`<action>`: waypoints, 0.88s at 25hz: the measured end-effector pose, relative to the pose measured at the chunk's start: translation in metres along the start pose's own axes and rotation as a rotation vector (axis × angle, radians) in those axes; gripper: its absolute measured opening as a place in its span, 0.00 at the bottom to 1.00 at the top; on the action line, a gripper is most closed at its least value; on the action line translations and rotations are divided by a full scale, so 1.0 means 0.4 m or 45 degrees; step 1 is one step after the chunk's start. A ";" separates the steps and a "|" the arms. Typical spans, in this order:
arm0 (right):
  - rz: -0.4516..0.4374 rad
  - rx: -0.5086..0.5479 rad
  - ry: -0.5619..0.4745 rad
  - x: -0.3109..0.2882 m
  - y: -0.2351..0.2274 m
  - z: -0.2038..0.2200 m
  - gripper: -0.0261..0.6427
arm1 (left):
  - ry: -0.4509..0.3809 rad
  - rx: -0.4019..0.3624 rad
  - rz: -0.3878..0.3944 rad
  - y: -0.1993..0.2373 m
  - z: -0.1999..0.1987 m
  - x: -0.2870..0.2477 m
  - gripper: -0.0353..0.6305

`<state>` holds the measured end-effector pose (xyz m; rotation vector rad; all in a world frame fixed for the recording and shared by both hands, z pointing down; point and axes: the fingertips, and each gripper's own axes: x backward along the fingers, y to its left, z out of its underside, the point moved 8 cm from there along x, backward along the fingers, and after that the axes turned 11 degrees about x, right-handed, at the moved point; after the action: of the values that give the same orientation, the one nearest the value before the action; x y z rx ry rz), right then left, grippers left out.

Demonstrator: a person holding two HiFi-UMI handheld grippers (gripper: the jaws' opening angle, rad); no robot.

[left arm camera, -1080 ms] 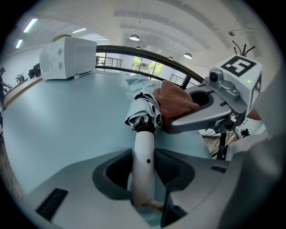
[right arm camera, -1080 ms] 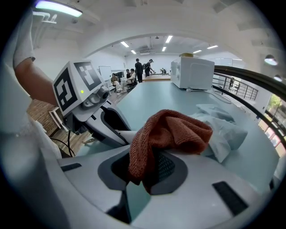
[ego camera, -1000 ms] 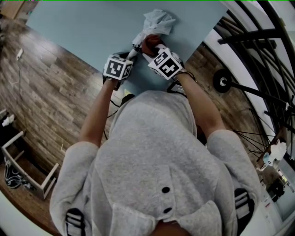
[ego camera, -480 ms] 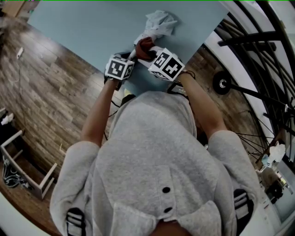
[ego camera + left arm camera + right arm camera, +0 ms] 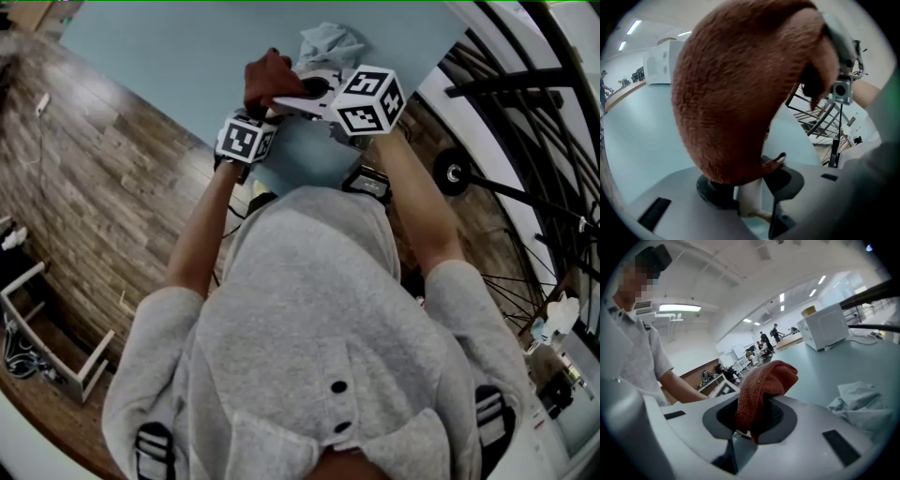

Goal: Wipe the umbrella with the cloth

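The right claw point(image 5: 753, 420) is clamped shut on the rust-red cloth point(image 5: 764, 380), over the pale blue table point(image 5: 169, 56). The left claw point(image 5: 750, 192) is closed on the white handle point(image 5: 749, 201) of the umbrella point(image 5: 328, 42), with the cloth draped over that claw. The umbrella's crumpled pale canopy lies on the table just beyond.

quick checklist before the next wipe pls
1. Cloth pinched in the right gripper: ok.
2. Umbrella handle end clamped by the left gripper: ok.
3. Umbrella fabric resting on the table: ok.
4. Cloth touching the umbrella fabric: not ok, it is lifted beside it in the right gripper view.
5. Left gripper view clear: not ok, the cloth fills it.
6. Cloth touching the handle: cannot tell.
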<state>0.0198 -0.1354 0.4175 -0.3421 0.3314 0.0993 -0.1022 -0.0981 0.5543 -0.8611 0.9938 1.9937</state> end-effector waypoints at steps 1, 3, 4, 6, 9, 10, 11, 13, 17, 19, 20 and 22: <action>0.055 -0.049 0.018 0.003 -0.033 0.019 0.15 | 0.000 0.000 -0.002 -0.001 0.000 0.000 0.29; 0.209 -0.095 0.137 0.008 -0.096 0.071 0.15 | -0.002 -0.002 -0.002 -0.004 -0.002 -0.002 0.29; 0.284 -0.094 0.210 0.009 -0.119 0.093 0.15 | -0.002 -0.003 -0.001 -0.005 -0.003 -0.002 0.29; 0.382 -0.079 0.312 0.012 -0.144 0.117 0.15 | 0.000 -0.002 0.000 -0.003 -0.002 -0.001 0.29; 0.432 -0.071 0.373 0.017 -0.157 0.127 0.15 | 0.002 0.000 0.002 -0.002 0.001 0.000 0.29; 0.447 -0.065 0.393 0.017 -0.161 0.130 0.15 | 0.002 0.000 0.002 -0.001 0.001 0.000 0.29; 0.466 -0.053 0.411 0.018 -0.164 0.132 0.15 | 0.000 0.000 0.002 0.000 0.000 -0.001 0.29; 0.512 -0.025 0.436 0.023 -0.169 0.130 0.15 | -0.007 0.002 0.006 0.000 -0.002 -0.004 0.29; 0.592 0.018 0.482 0.036 -0.177 0.132 0.15 | -0.009 0.002 0.007 0.000 -0.003 -0.001 0.29; 0.628 0.029 0.494 0.046 -0.186 0.131 0.15 | -0.008 0.002 0.005 0.000 -0.003 -0.001 0.29; 0.645 0.030 0.499 0.053 -0.190 0.131 0.15 | -0.008 0.002 0.005 -0.001 -0.002 -0.002 0.29; 0.674 0.032 0.508 0.065 -0.199 0.129 0.15 | -0.007 0.002 0.005 -0.003 -0.001 -0.003 0.29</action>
<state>0.0720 -0.1911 0.4792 -0.2405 0.8142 0.5504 -0.1007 -0.0982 0.5546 -0.8527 0.9944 1.9974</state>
